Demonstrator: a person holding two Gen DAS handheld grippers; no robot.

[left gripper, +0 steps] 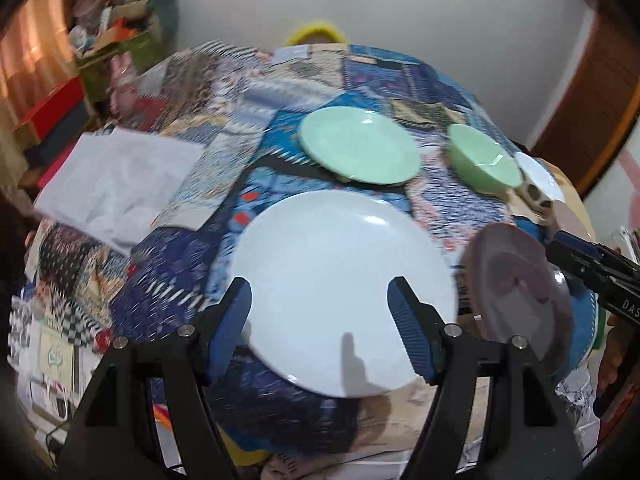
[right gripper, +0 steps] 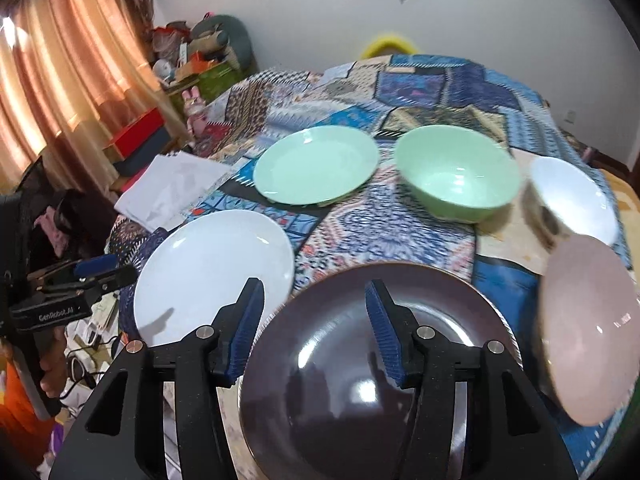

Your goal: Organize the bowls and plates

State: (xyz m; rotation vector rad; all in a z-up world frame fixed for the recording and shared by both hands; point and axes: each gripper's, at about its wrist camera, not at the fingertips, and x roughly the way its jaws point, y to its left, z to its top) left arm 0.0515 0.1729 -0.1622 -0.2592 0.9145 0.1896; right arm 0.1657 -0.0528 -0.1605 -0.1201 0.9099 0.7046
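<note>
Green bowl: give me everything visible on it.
The green bowl is pale mint, glossy, ceramic-looking, with a deep rounded wall and a plain rim. It sits upright and empty on the patchwork cloth, at the far side, between the green plate and the white bowl. Nothing rests in it and neither gripper touches it; whether it touches its neighbours is unclear.

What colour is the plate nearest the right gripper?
Dark purple-brown plate, glossy; it shows best in the right wrist view.
</note>
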